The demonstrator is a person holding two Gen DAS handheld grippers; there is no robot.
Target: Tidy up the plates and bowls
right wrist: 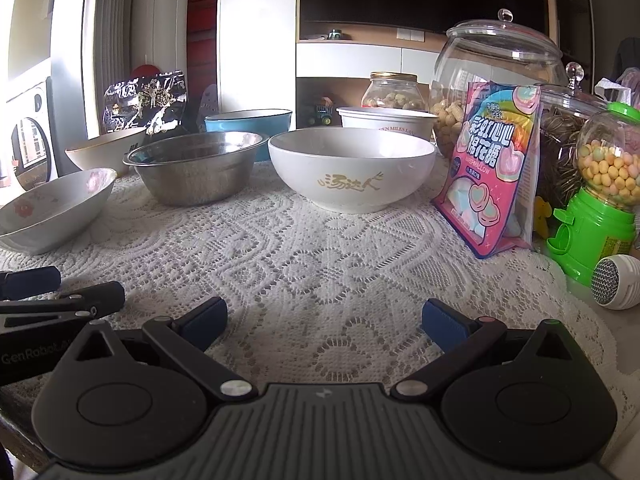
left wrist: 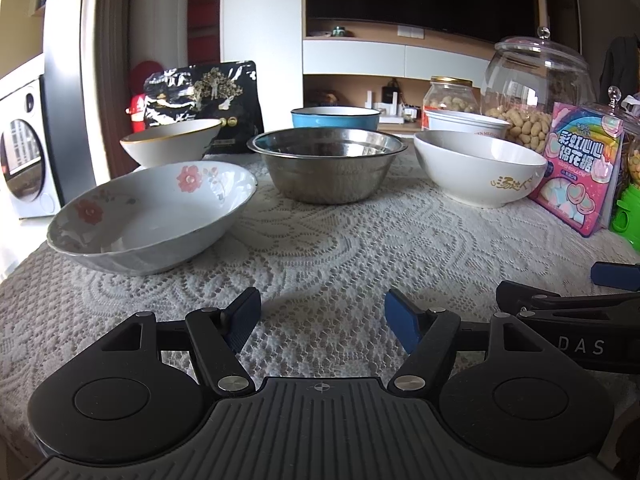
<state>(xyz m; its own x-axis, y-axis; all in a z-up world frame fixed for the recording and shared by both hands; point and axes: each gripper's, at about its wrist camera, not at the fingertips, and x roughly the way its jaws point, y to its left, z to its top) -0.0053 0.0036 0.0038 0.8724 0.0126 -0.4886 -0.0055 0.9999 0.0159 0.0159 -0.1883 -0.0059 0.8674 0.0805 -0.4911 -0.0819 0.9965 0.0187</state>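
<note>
Your table wears a white lace cloth [left wrist: 360,248] with the dishes ranged across its far half. Largest is the lidded glass jar [right wrist: 496,80] of peanuts at back right, no label readable. In front centre sits the steel bowl [left wrist: 326,164], unmarked; to its right, apart from it, the white bowl [right wrist: 352,168] carrying gold Chinese characters on its side. At left the floral shallow bowl [left wrist: 152,216] stands nearest you, and behind it a gold-rimmed white bowl [left wrist: 172,140]. Behind the steel bowl is the blue bowl [left wrist: 335,117]; beside that a white tub [right wrist: 386,120] printed with partial text "…EN MILES LA…". The black printed bag [left wrist: 204,96] stands at back left. The pink marshmallow pouch [right wrist: 494,168] reads "MARSHMALLOW" under Chinese characters; a green candy dispenser [right wrist: 600,208] stands just beside it. Your left gripper [left wrist: 322,322] rests low over the cloth, jaws spread, empty. Your right gripper [right wrist: 324,322], marked "DAS" on its body, likewise gapes wide, holding nothing; the left one's side reads "GenRobot.AI".
</note>
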